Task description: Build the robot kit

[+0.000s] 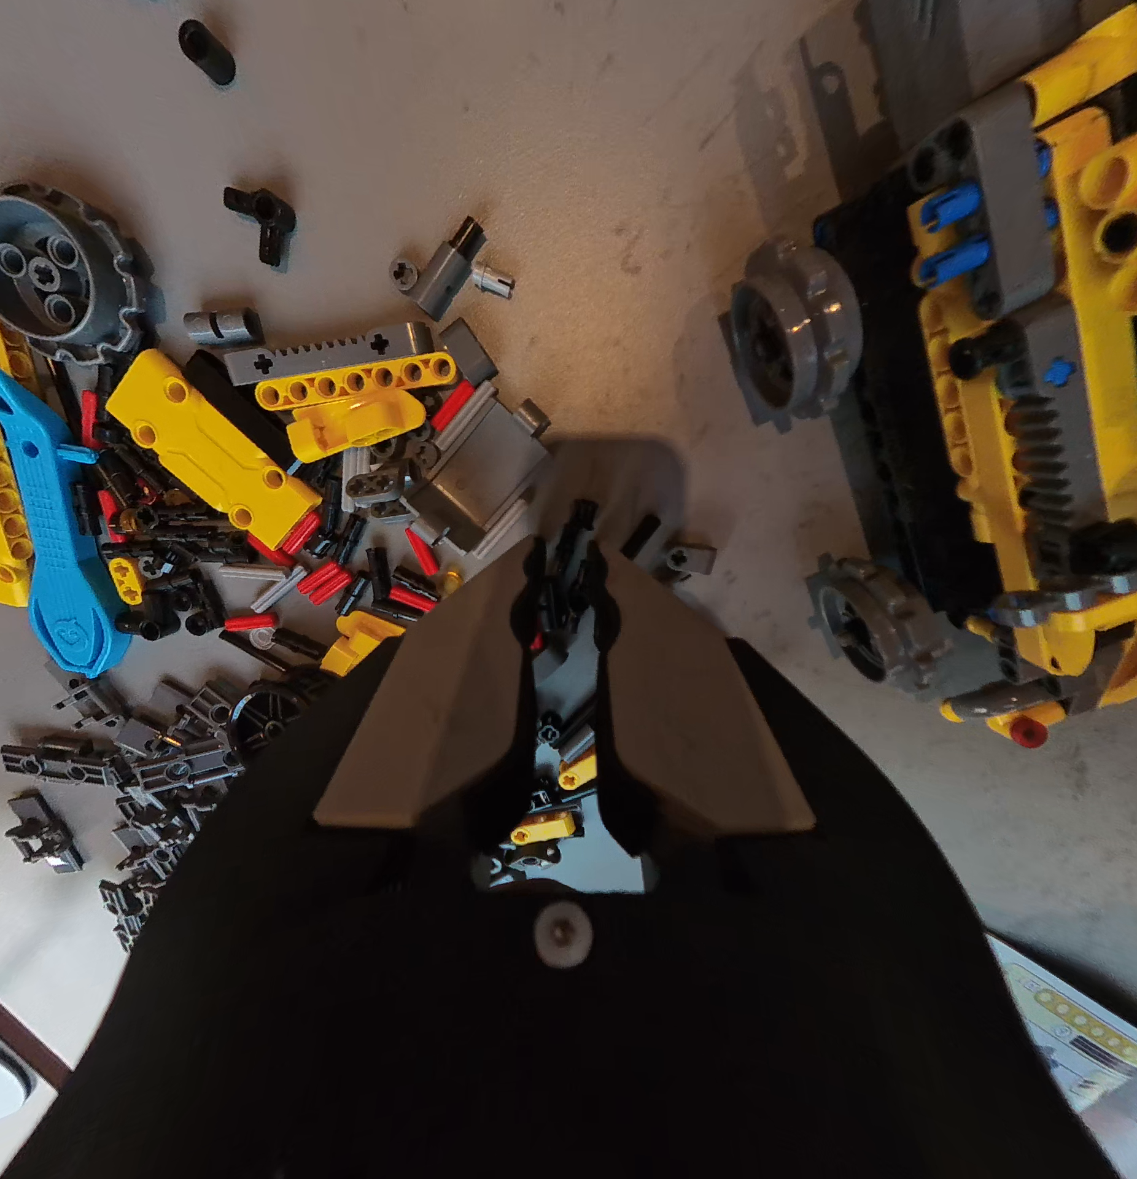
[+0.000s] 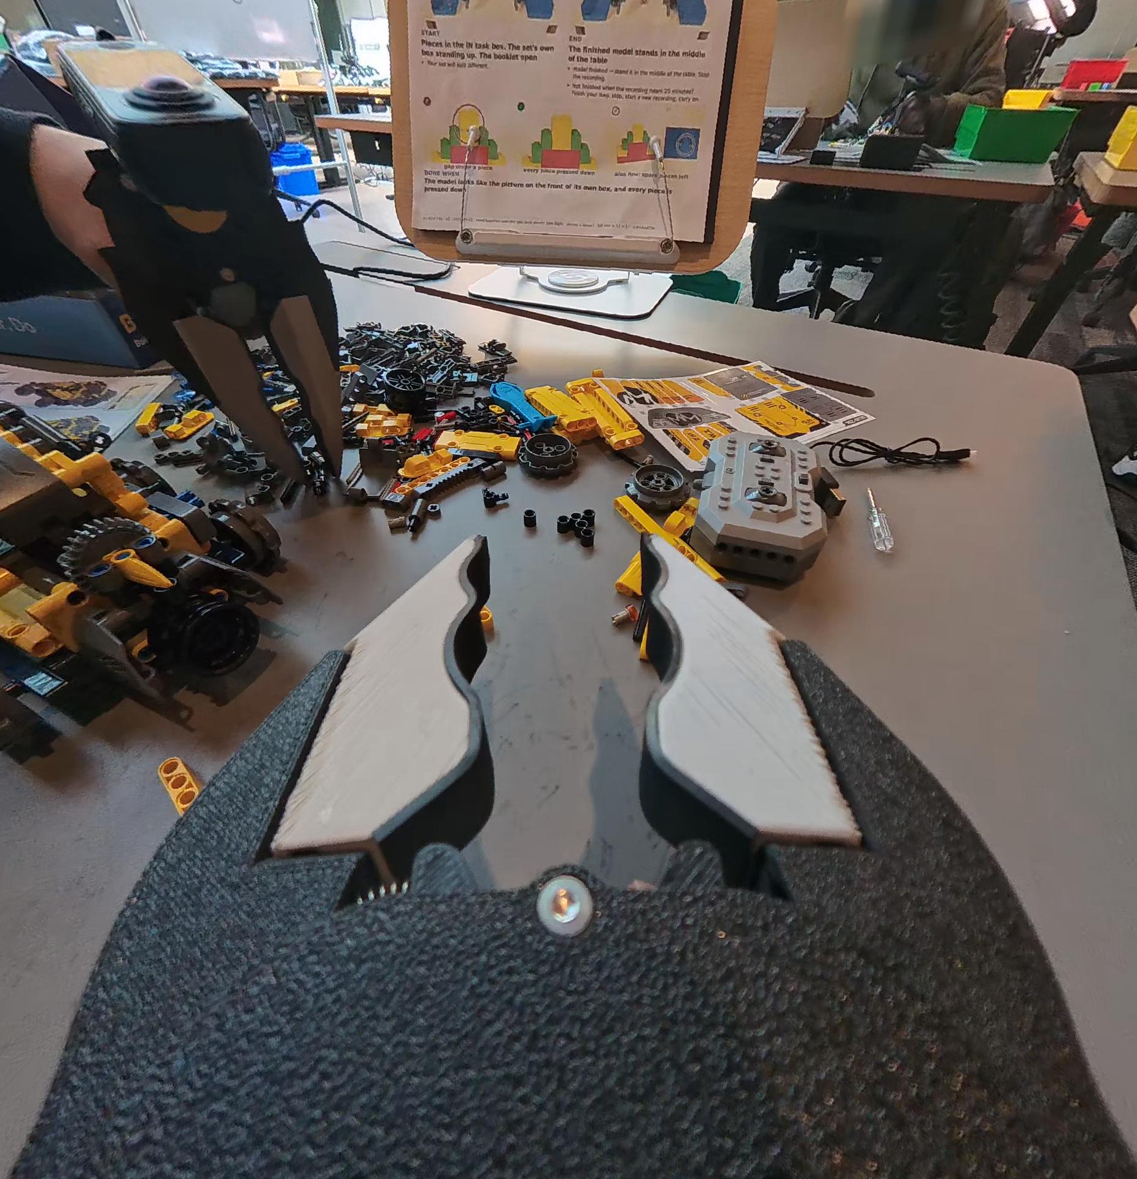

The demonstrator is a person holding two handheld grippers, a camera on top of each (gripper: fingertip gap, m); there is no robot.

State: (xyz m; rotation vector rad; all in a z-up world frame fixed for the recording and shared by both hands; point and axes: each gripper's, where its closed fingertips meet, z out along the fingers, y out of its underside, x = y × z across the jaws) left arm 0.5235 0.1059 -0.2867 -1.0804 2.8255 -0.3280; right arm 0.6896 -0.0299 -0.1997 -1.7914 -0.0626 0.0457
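Down at the near edge of the parts pile (image 2: 451,421), the left gripper (image 1: 564,555) stands almost upright, fingertips pointing straight into the loose pieces. Its fingers (image 2: 234,383) are drawn nearly together, with a small black pin (image 1: 575,529) between the tips; whether they actually clamp it I cannot tell, since the tips are dark and blurred in the left wrist view. A sleeved forearm (image 2: 17,191) comes in from the left and carries that gripper from above.

Around the tips lie black and red pins, grey connectors and yellow beams. A yellow panel (image 1: 212,446) and a blue tool (image 1: 49,510) sit to one side of them, with a dark grey toothed wheel (image 1: 55,274) beyond. On the other side stands the half-built yellow model (image 2: 94,561), with its grey wheels and a gear showing.

The right gripper (image 2: 566,555) hangs low over the bare table (image 2: 936,670), held level and facing the pile from the near side. Its jaws are spread wide with nothing between them. Just past its fingertips are a few tiny black bushes (image 2: 575,524). To its right sits a grey hub (image 2: 764,504) resting partly on yellow beams, with a black cable (image 2: 891,452) and a small clear screwdriver (image 2: 878,526) further out. A sticker sheet (image 2: 744,408) lies behind the hub.

At the far edge a printed sheet stands on a stand (image 2: 566,127), and a booklet (image 2: 62,395) lies flat behind the model.
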